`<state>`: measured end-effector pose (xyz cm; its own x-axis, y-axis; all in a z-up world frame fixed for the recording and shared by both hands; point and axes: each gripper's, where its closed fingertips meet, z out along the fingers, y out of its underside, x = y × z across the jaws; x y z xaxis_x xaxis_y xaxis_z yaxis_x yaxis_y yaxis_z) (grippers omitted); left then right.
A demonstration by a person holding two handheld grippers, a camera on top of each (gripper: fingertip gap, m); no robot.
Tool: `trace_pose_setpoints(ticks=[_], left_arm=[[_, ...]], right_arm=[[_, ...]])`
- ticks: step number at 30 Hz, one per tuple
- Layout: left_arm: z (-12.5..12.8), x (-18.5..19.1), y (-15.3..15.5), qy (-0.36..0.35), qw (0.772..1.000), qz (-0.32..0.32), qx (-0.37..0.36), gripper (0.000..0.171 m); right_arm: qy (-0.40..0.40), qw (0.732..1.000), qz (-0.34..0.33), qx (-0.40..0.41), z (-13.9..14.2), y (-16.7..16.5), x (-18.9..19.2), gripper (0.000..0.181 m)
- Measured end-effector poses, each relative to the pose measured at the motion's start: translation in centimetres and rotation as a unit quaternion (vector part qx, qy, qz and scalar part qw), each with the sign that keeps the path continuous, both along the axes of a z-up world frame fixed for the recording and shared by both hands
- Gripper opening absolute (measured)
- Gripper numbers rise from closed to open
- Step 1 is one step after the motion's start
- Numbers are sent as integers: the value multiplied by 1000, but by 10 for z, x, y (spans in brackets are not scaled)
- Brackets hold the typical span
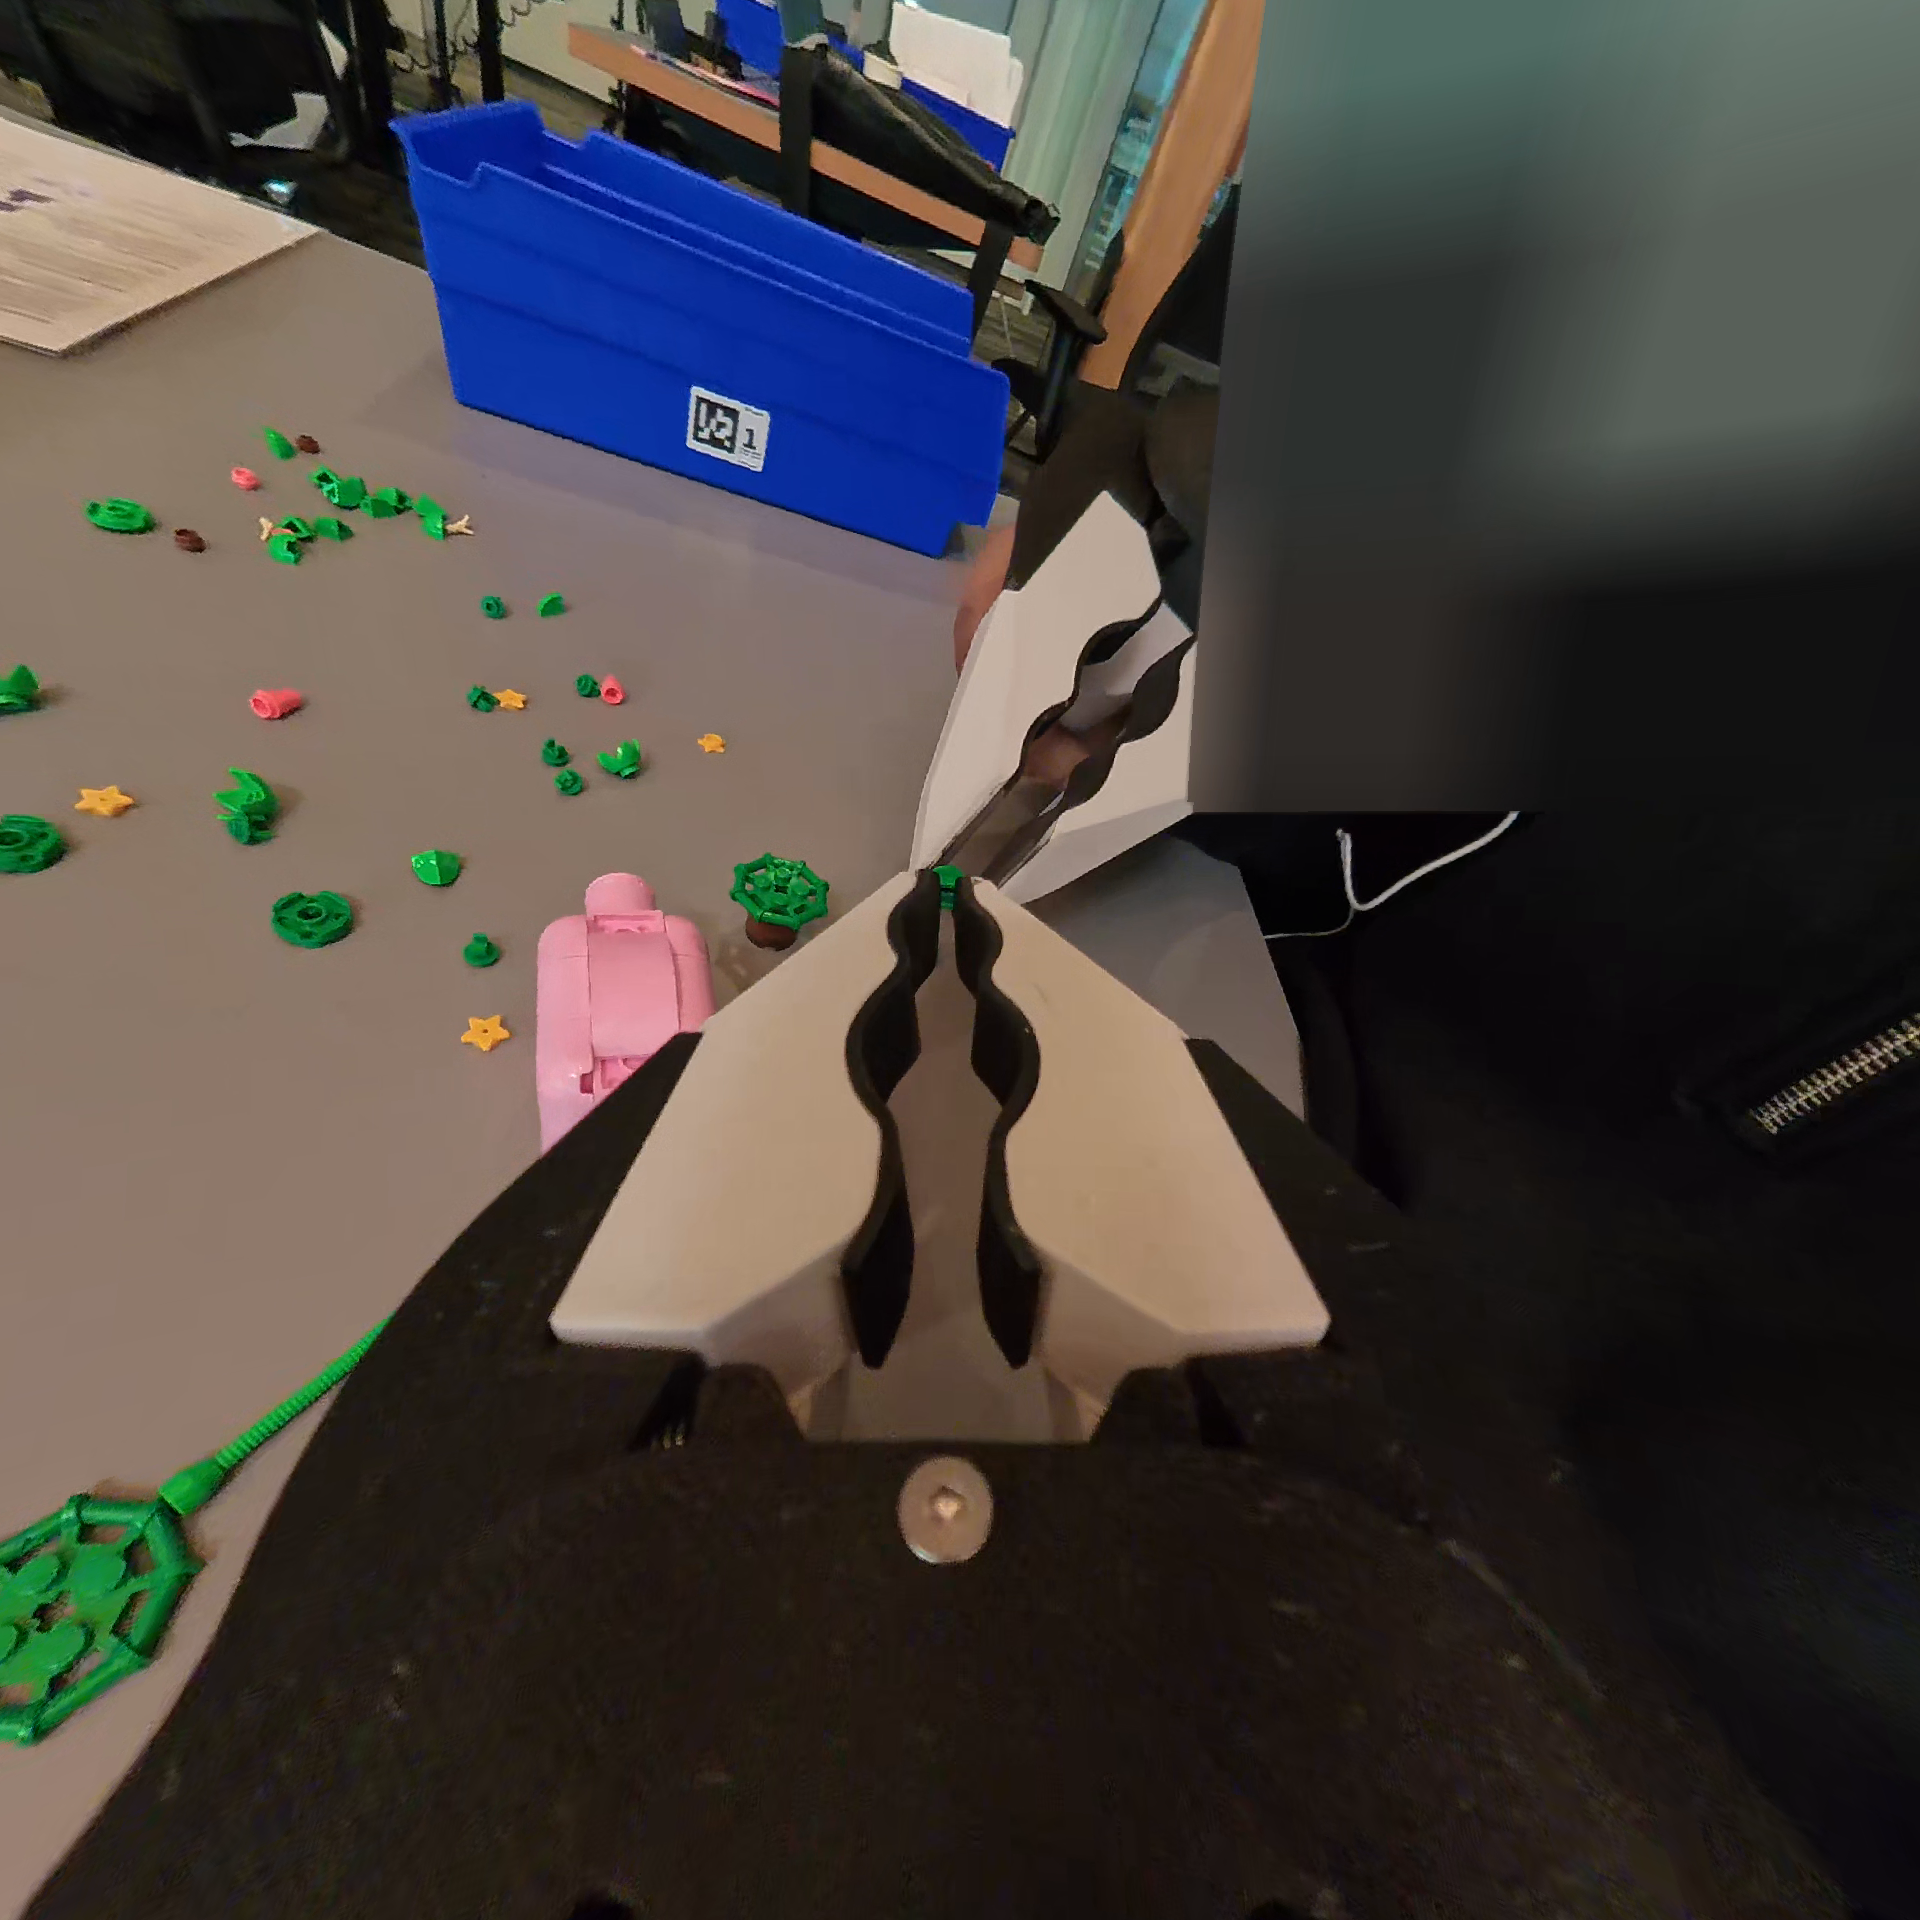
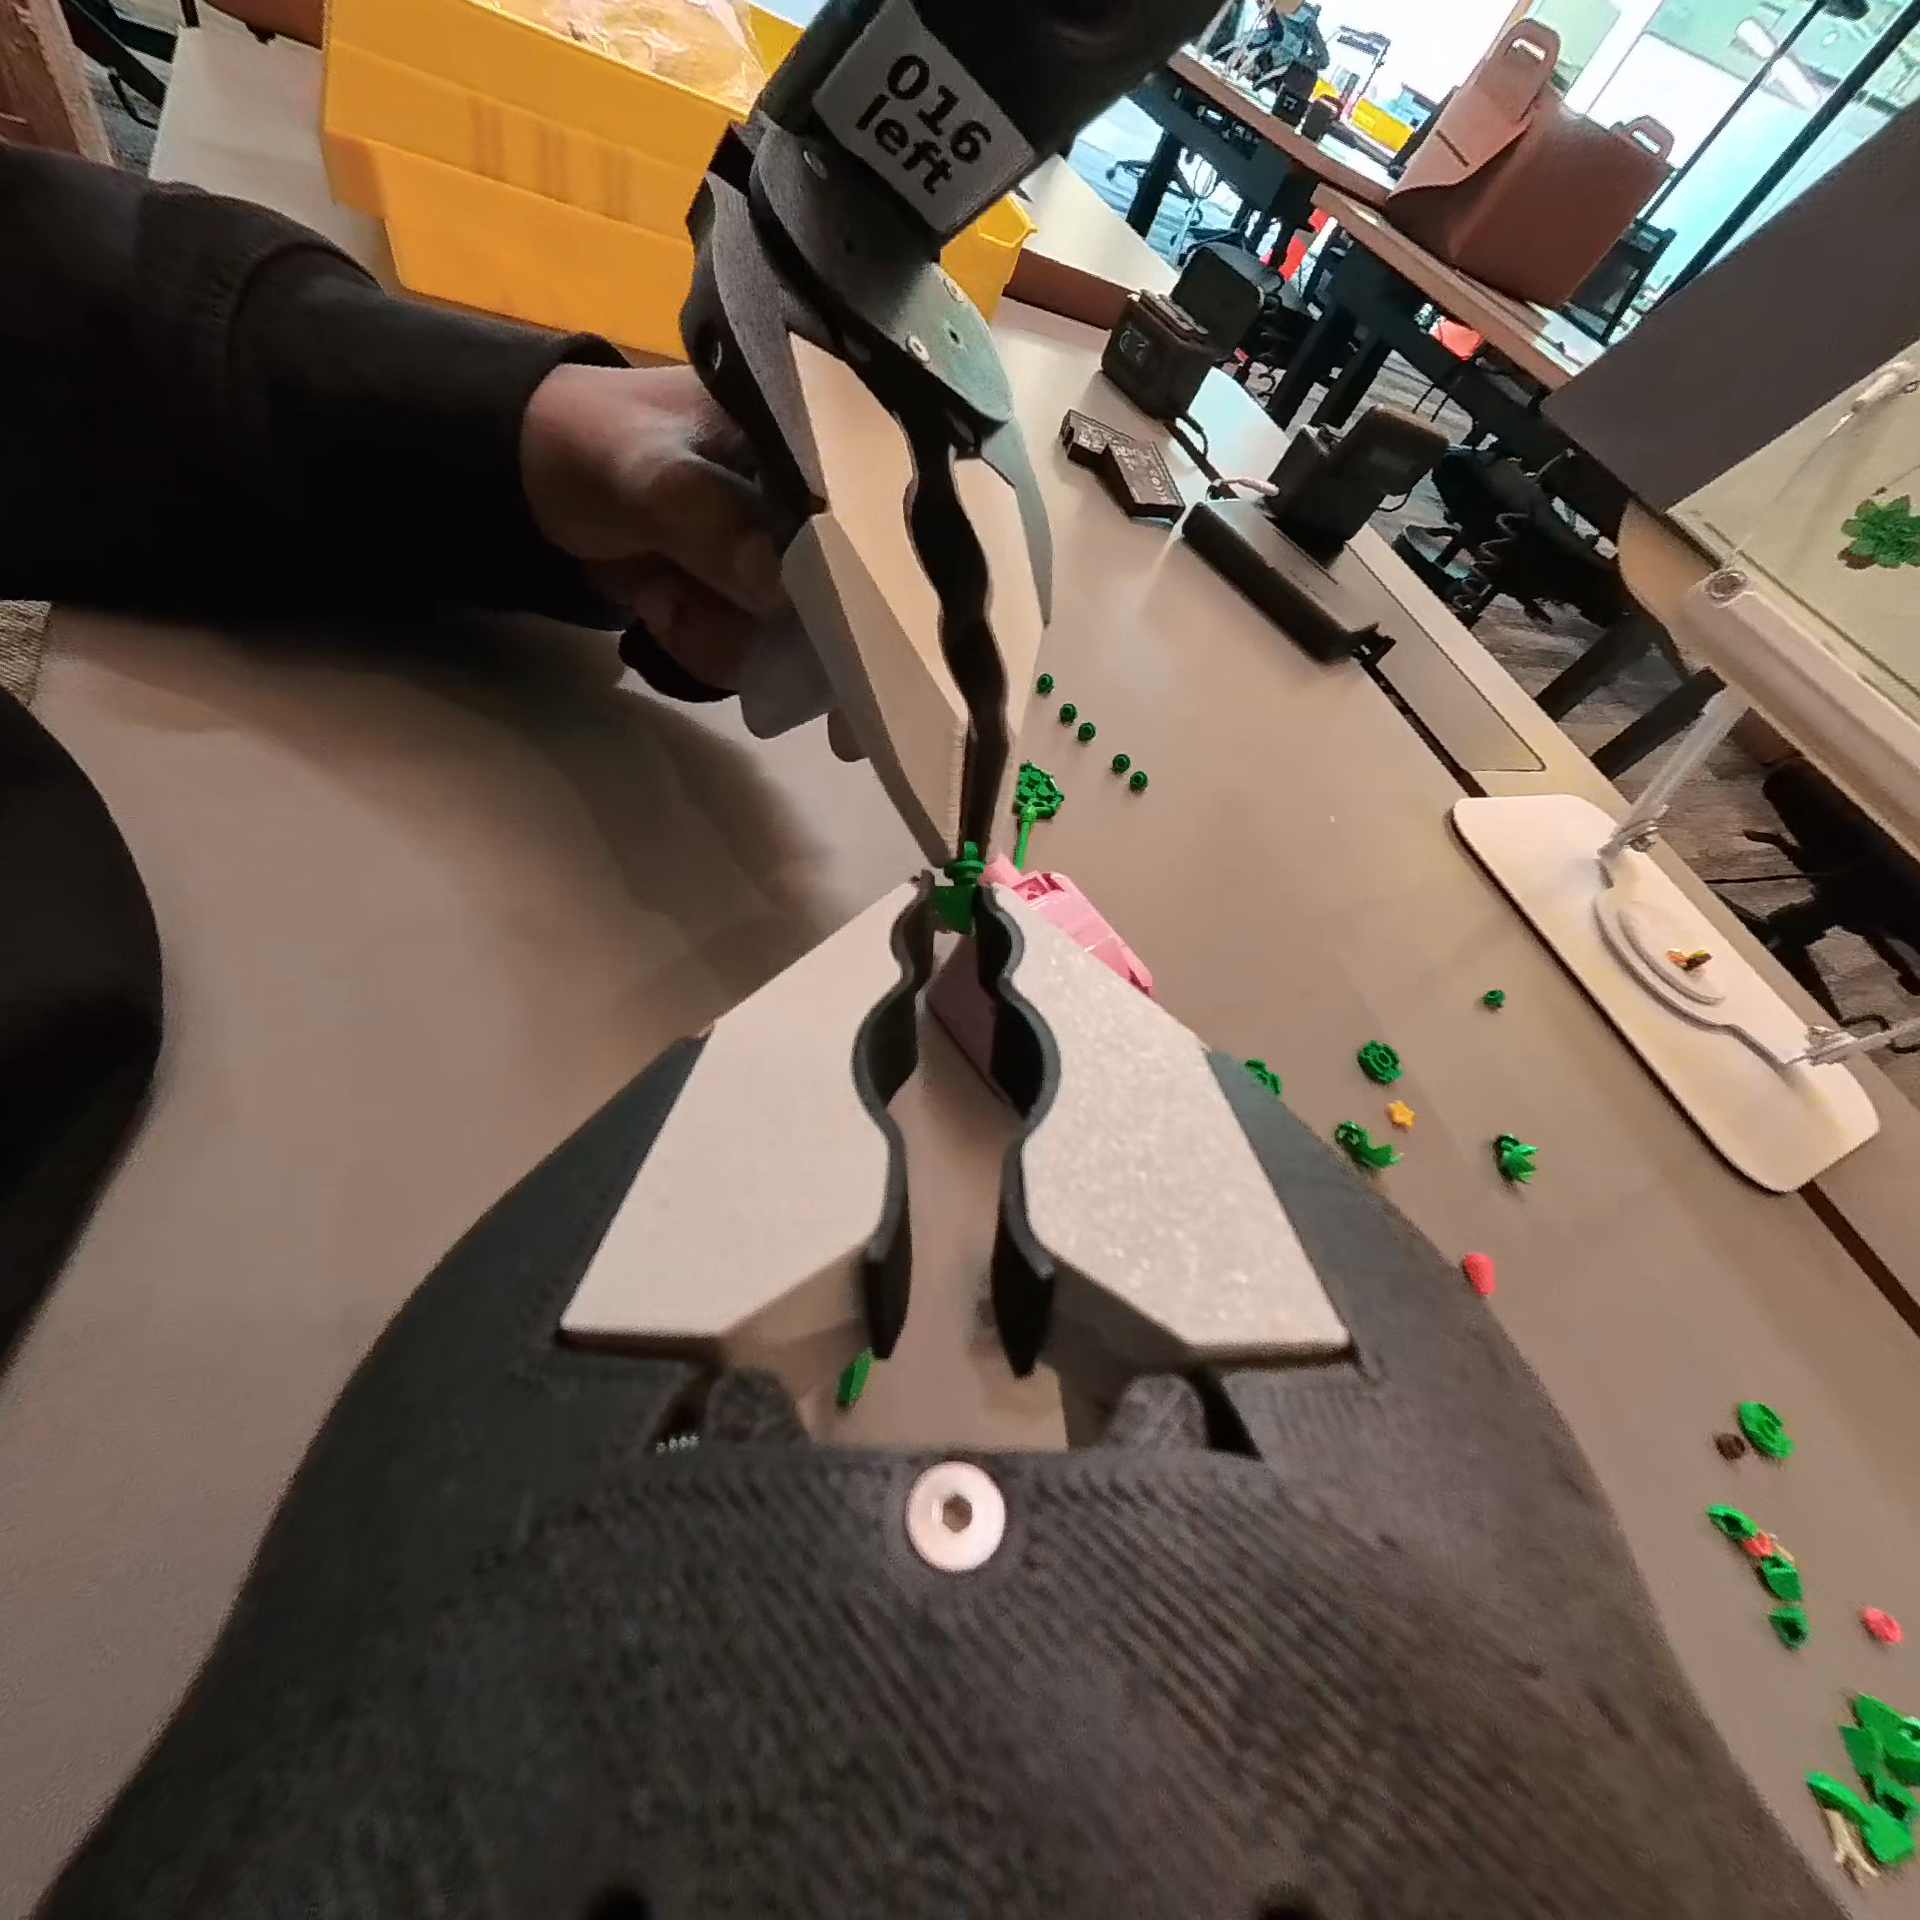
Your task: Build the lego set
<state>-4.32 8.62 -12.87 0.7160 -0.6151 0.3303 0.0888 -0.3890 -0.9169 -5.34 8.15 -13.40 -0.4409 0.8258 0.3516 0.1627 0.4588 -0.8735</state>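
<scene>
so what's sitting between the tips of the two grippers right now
A small green lego piece, pinched where the left gripper meets the right gripper. The right wrist view shows it best.

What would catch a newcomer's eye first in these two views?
The two grippers meet tip to tip above the table edge, the left gripper and the right gripper both pinching a small green piece between them. Behind them stands a pink block build, with green, yellow and pink pieces scattered over the grey table and a blue bin further back.
</scene>
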Motion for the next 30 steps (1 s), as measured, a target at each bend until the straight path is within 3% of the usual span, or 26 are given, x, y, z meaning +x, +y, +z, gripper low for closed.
trace_pose_setpoints(ticks=[21,30], left_arm=[[-15,2,-1,39,999,-2,-33,0],[-9,6,-2,-4,999,-16,-39,0]], right_arm=[[-31,999,13,1,-10,-1,3,5],[-22,999,29,-24,-4,-3,7,5]])
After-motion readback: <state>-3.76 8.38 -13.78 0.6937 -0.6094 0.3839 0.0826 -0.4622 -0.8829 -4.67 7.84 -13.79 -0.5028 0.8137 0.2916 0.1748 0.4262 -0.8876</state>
